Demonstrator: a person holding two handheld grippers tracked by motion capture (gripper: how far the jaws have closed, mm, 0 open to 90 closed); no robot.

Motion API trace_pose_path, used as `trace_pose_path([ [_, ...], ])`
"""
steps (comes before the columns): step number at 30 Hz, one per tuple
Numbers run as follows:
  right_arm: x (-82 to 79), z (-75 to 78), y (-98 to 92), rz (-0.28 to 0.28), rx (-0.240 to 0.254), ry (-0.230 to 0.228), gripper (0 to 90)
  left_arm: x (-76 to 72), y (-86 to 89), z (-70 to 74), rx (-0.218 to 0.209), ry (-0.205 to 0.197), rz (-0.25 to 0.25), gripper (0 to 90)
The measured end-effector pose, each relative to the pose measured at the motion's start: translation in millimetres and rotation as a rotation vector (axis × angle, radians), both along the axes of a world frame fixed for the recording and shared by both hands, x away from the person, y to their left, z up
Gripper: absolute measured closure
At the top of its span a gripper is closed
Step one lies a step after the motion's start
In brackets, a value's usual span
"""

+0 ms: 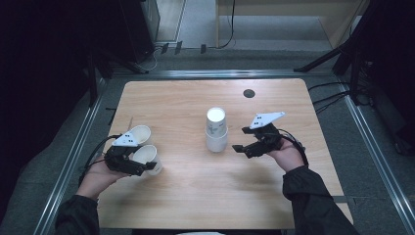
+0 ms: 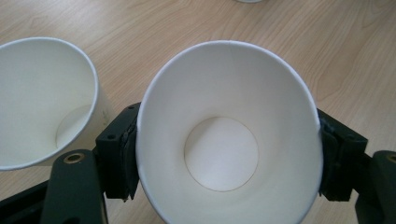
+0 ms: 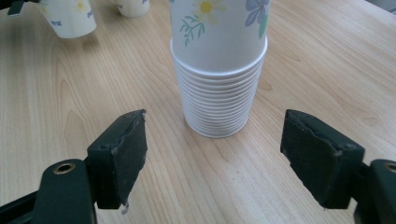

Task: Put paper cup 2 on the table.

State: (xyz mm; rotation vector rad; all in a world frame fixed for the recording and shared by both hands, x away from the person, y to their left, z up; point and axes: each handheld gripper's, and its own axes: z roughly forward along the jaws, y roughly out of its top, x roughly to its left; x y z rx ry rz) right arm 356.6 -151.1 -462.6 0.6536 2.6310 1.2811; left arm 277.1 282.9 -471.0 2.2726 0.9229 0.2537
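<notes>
A dim room surrounds my wooden table [image 1: 176, 205], which has metal rails along its sides and a small dark round cap [image 1: 249, 93] set near its far edge. A stack of paper cups [image 1: 216, 130] stands upside down near the middle of the table, white with a flower print, the top cup sitting loosely over the tight pile beneath. My left tongs [image 1: 145, 165] are near the left edge, and between their pads sits a white paper cup [image 1: 147, 155], tilted so its open mouth faces my camera; in the left gripper view that held cup [image 2: 229, 135] has the black pads touching its wall on both sides, its rim looking slightly oval between them, so I am pinching it. A second loose cup [image 1: 139, 133] lies just beyond it, closer to the far edge, mouth also turned toward me, and in the left gripper view this cup [image 2: 44, 102] is just beside the held one, whether the two touch I cannot tell. My right tongs [image 1: 241, 139] hover to the right of the stack, near it but apart, pointed toward it; in the right gripper view the jaws stand spread with nothing between the pads [image 3: 123, 154], the stack straight ahead.
</notes>
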Motion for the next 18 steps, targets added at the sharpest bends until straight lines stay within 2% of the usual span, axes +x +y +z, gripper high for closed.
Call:
trace_pose_path([
  [10, -0.7, -0.8, 1.7, 0.005, -0.009, 0.001, 23.0, 2.2, 0.1, -4.7, 0.021, 0.011, 0.022, 23.0],
  [18, -0.8, -1.0, 2.2, 0.007, -0.011, 0.003, 22.9, 3.0, -3.0, -9.1, 0.049, 0.029, 0.011, 22.6],
])
